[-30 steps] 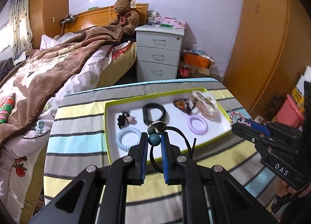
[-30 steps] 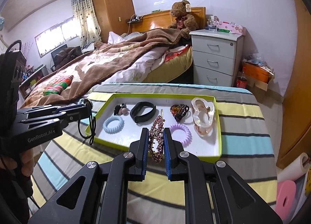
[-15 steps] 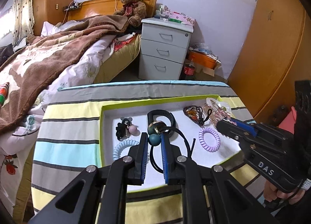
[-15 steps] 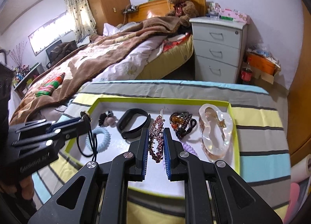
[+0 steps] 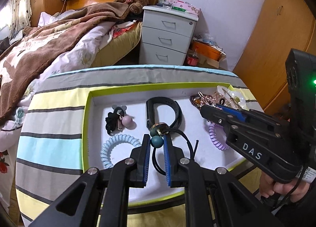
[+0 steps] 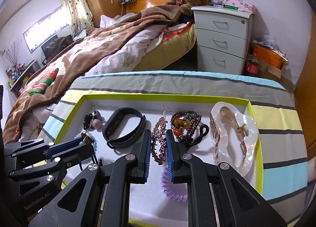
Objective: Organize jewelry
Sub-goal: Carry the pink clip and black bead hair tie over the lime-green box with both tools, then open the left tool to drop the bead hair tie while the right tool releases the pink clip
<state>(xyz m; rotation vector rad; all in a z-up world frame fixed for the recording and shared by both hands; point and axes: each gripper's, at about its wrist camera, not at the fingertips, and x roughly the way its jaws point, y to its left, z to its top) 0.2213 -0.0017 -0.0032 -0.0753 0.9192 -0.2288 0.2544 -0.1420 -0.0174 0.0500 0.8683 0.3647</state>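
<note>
Now that you have carried both tongs forward and down over the tray (image 5: 87, 128), the left (image 5: 156, 141) clenched on the hair tie (image 5: 157, 141) and the right (image 6: 158, 144) on the hairpin (image 6: 158, 140), both pieces hang just above its floor (ready, I'd judge, to set down).

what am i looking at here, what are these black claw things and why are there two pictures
No robot: a person holds a two-finger gripper in each hand, and each carries a fisheye camera looking along its fingers. One picture is from the left gripper, the other from the right gripper; each also shows the other from the side.

On a striped cloth sits a green-rimmed tray with a black wristband, blue coil hair tie, purple coil hair tie, bead bracelet and clear hair claw.

The left gripper is shut on a black hair tie with teal beads; the right is shut on a sparkly pink hair clip.
</note>
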